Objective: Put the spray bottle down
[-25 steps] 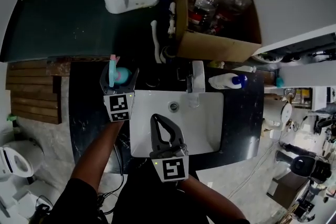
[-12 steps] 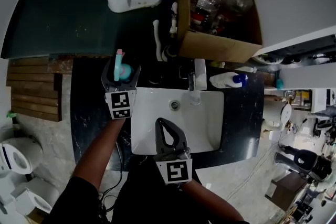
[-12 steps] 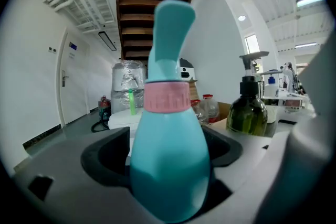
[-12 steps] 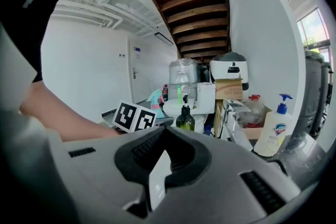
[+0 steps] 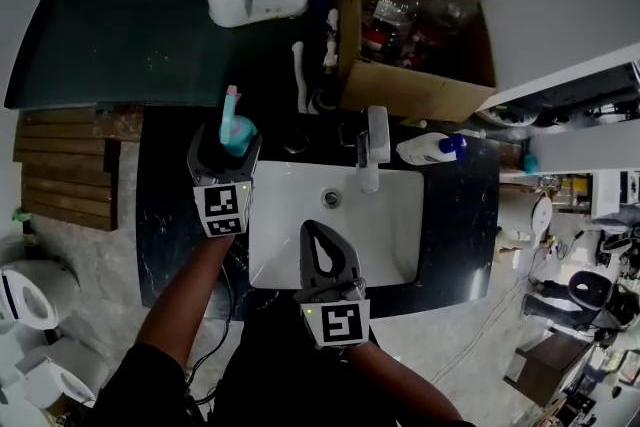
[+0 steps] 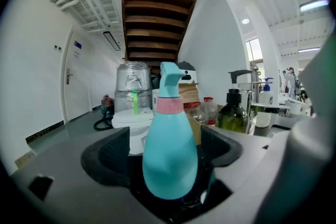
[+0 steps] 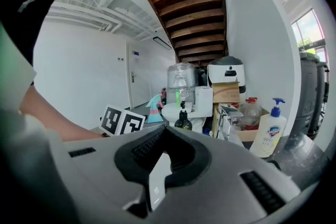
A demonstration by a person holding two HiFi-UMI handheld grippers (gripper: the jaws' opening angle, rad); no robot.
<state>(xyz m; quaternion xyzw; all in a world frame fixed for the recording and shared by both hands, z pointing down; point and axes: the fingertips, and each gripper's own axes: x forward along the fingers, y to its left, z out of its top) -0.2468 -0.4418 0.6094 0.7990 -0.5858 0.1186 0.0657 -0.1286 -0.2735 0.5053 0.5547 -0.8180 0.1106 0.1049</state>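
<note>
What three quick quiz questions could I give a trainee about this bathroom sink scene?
1. True or false: the right claw holds the teal spray bottle.
2. The right claw hangs above: A) the white sink, B) the toilet, C) the cardboard box?
3. Fill in: the white pump bottle stands right of the ___.
Key: 1 false, the left claw holds it; 2 A; 3 faucet.
</note>
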